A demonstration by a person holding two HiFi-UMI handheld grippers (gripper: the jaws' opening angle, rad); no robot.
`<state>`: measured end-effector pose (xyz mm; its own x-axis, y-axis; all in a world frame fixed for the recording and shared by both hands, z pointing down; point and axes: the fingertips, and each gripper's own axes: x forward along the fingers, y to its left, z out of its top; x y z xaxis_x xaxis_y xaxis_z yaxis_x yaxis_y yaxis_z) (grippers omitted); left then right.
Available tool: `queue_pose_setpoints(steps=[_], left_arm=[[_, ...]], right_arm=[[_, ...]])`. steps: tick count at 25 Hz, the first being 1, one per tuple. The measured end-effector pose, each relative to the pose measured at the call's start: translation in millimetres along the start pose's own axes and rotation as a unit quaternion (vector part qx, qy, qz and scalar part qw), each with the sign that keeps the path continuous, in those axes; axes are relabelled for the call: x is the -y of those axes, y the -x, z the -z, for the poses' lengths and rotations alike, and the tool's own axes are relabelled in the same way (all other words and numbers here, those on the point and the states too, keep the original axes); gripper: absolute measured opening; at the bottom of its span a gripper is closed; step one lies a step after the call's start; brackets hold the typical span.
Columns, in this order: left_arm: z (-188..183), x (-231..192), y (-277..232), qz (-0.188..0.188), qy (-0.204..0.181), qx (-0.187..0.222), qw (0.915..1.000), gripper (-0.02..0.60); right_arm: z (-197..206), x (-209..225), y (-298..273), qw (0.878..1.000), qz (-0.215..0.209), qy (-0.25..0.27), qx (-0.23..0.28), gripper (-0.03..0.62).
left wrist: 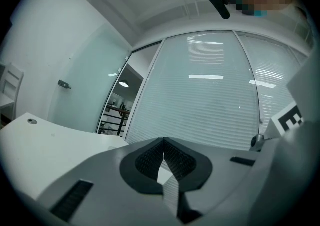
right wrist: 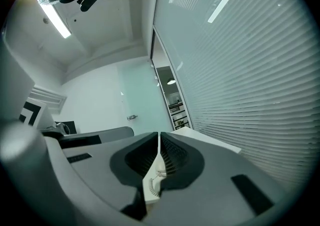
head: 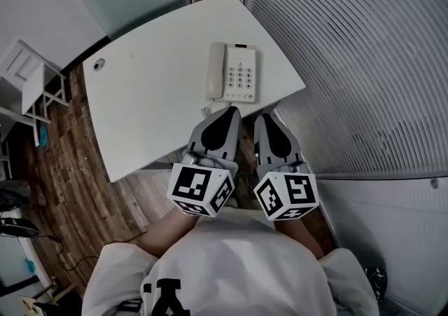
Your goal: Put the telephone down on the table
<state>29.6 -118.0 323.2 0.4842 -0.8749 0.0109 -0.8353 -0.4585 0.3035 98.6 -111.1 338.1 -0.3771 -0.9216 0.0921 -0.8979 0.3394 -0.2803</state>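
Cream telephone [head: 232, 72] lies flat on the white worktop [head: 147, 104], close to its near edge by the right corner. Its long axis runs near to far, handset along the left side. Left tool [head: 233, 108] and right tool [head: 263, 117], both closed and empty, point at it from just off that edge. A grommet [head: 99, 64] marks the far left corner.

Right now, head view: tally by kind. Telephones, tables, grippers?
telephone: 1
table: 1
grippers: 2, left gripper and right gripper, both shut and holding nothing
Total: 4
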Motion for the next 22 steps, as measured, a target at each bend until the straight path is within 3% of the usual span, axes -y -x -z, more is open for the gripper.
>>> queue_pose_setpoints(steps=[8, 22], left_arm=[[9, 27, 52, -0.008, 0.0, 0.003, 1.0, 0.008], [5, 39, 71, 0.005, -0.003, 0.002, 1.0, 0.008]], right_arm=[[12, -22, 51, 1.0, -0.013, 0.001, 0.0, 0.037], [9, -37, 69, 1.0, -0.017, 0.002, 0.005, 0.037]])
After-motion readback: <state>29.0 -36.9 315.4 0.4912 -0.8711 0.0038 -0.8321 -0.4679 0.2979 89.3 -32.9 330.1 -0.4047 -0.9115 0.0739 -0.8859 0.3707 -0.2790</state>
